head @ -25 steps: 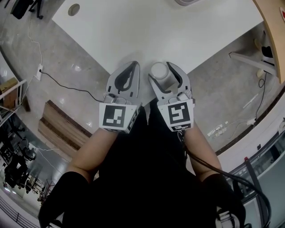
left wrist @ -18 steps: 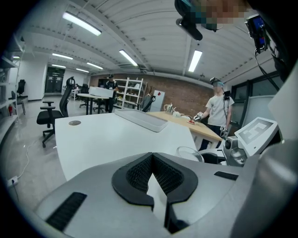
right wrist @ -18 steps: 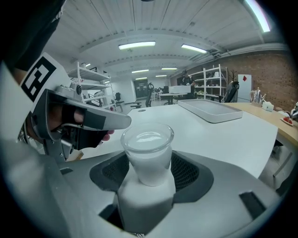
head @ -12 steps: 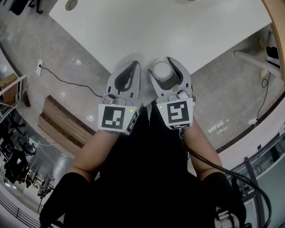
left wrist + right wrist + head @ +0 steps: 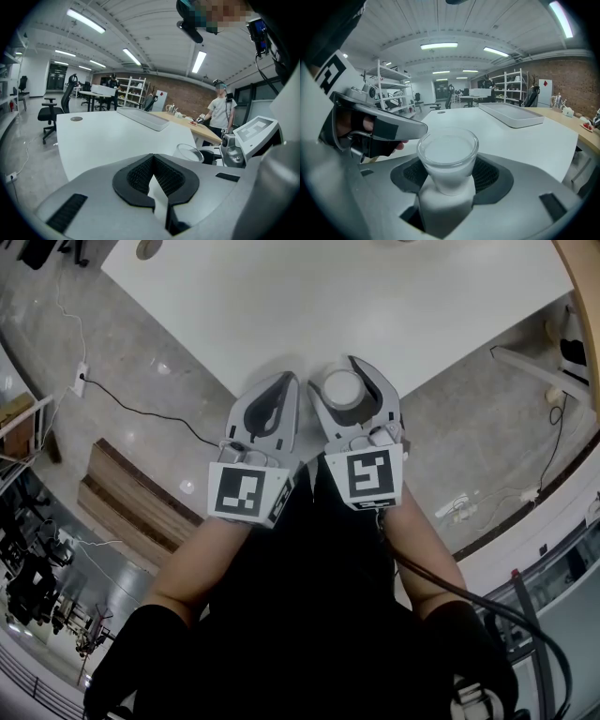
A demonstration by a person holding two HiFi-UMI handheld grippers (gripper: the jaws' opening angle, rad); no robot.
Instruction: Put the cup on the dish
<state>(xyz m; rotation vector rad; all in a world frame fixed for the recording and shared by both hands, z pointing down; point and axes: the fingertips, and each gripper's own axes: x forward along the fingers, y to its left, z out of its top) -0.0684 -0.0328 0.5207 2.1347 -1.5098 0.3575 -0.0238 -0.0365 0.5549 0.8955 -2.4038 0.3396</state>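
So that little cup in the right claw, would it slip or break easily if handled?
The cup looks like thick glass with a smooth wall, so it is probably stiff, somewhat slippery and breakable if dropped. It narrows toward the base, so it might slide upward out of a squeeze. The textured pads of the right gripper clamp its lower part, which likely helps.

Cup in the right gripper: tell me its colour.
The cup is translucent frosted white, with a clearer rim; it shows best in the right gripper view.
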